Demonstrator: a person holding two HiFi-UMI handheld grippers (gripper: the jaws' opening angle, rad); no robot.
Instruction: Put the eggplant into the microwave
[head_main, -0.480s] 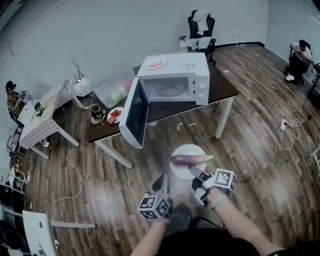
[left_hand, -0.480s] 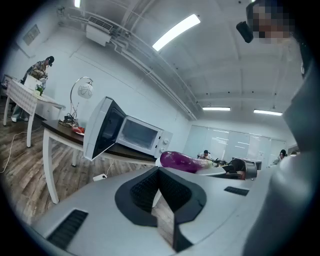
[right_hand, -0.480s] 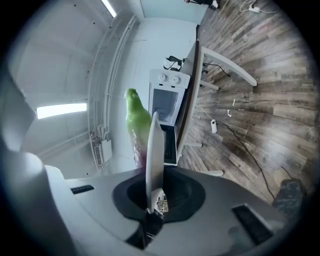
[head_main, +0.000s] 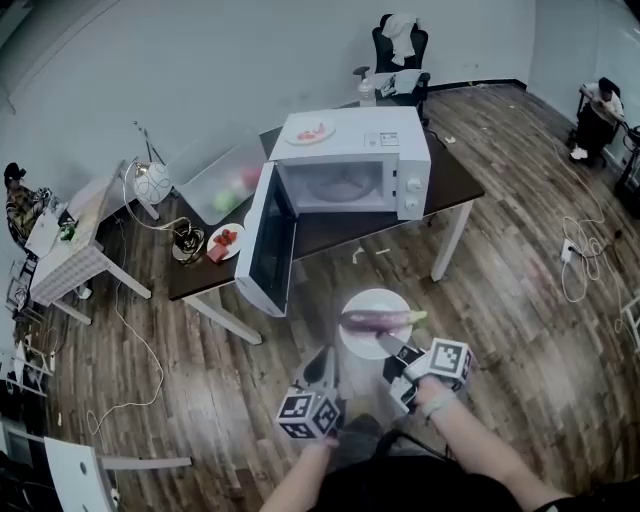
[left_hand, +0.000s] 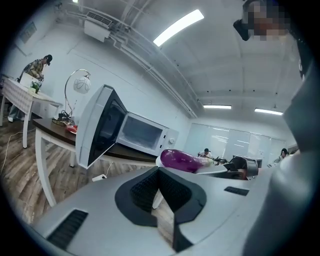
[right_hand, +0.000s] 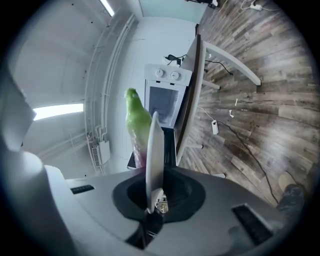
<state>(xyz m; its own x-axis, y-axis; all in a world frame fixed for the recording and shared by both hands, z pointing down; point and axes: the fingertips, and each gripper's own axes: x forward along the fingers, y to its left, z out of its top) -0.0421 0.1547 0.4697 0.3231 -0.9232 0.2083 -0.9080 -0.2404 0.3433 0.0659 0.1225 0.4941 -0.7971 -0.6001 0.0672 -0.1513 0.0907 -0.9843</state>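
A purple eggplant (head_main: 375, 320) with a green stem end lies on a white plate (head_main: 372, 346) held out over the floor. My right gripper (head_main: 392, 348) is shut on the plate's near rim. In the right gripper view the plate (right_hand: 154, 150) stands edge-on between the jaws, with the eggplant (right_hand: 136, 125) beside it. My left gripper (head_main: 322, 368) sits just left of the plate, shut and holding nothing. Ahead, the white microwave (head_main: 350, 165) stands on a dark table (head_main: 330, 228) with its door (head_main: 268, 240) swung wide open. The left gripper view shows the eggplant (left_hand: 182, 160) and microwave (left_hand: 145, 135) beyond the jaws.
On the table left of the microwave are a clear plastic box (head_main: 222, 170) and a small plate of red food (head_main: 226, 240). Another plate (head_main: 310, 131) rests on the microwave. A chair (head_main: 398, 60) stands behind, a white side table (head_main: 75, 240) at left, and cables (head_main: 578, 250) lie on the wood floor.
The head view has shifted slightly, so the table and microwave sit a little differently in frame. Both grippers, the plate and the eggplant keep their places.
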